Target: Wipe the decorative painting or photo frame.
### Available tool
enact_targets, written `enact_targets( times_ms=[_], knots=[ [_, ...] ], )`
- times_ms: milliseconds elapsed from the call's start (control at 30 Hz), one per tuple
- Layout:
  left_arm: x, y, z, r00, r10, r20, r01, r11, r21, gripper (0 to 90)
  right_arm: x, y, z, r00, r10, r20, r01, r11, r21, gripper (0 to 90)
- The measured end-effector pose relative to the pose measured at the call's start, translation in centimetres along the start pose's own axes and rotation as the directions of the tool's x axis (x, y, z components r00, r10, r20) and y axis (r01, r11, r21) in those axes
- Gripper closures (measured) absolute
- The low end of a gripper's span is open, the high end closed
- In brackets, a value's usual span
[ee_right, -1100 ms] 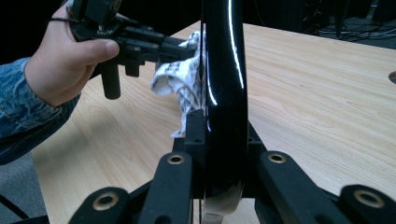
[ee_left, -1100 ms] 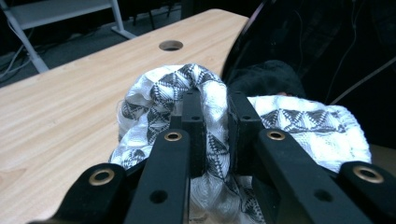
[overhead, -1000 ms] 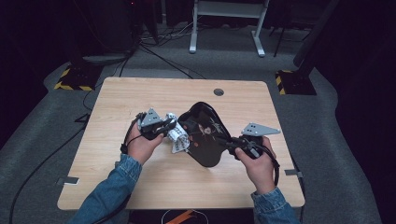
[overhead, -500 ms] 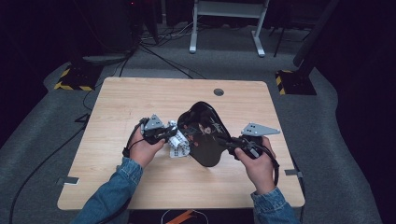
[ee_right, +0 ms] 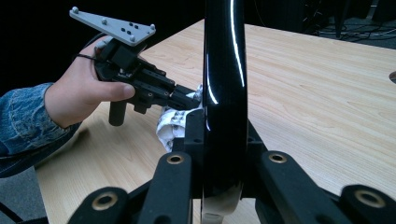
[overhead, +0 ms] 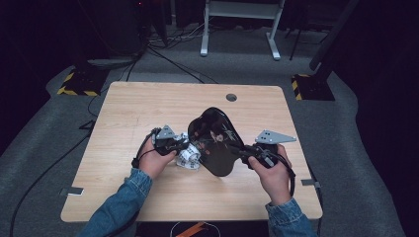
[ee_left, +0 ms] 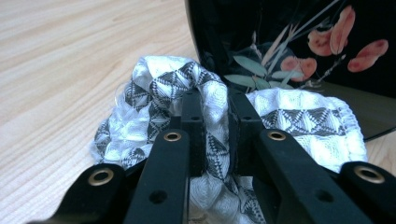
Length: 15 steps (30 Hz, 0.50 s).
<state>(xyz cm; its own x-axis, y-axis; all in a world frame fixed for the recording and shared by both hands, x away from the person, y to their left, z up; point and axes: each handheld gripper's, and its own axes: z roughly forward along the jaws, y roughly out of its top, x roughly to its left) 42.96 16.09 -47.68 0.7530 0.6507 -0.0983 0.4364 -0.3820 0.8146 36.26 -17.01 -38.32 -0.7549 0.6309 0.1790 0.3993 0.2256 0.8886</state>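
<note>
A glossy black plate (overhead: 217,140) painted with pink flowers and leaves stands tilted on its edge at the table's middle. My right gripper (overhead: 245,152) is shut on its right rim; in the right gripper view the rim (ee_right: 224,84) runs straight up between the jaws (ee_right: 224,128). My left gripper (overhead: 184,147) is shut on a crumpled white cloth with a black triangle pattern (overhead: 190,159). The cloth (ee_left: 154,93) bulges around the gripper (ee_left: 215,100), just in front of the plate's painted face (ee_left: 289,42) and low over the tabletop.
The wooden table (overhead: 148,106) has a round cable hole (overhead: 231,97) at its far edge. Beyond it stand a white desk frame (overhead: 239,24) and floor cables. A denim-sleeved hand (ee_right: 79,100) holds the left gripper (ee_right: 182,99).
My left gripper has sunk with the cloth, down along the plate's left side toward the tabletop. The right gripper and the plate have kept still.
</note>
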Motion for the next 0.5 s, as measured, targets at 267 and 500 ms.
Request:
enact_targets(
  times_ms=[267, 500],
  knots=[
    [-0.4, -0.8, 0.6, 0.9994, -0.01, 0.032, 0.009, 0.9993, 0.037, 79.6, -0.1, 0.0, 0.0, 1.0, 0.0, -0.001, 0.0, 1.0, -0.003, 80.8],
    [-0.8, -1.2, 0.9, 0.9992, 0.003, 0.041, -0.006, 0.9971, 0.075, 79.6, -0.1, 0.0, 0.1, 1.0, -0.005, -0.001, 0.005, 1.0, -0.005, 81.0]
  ],
)
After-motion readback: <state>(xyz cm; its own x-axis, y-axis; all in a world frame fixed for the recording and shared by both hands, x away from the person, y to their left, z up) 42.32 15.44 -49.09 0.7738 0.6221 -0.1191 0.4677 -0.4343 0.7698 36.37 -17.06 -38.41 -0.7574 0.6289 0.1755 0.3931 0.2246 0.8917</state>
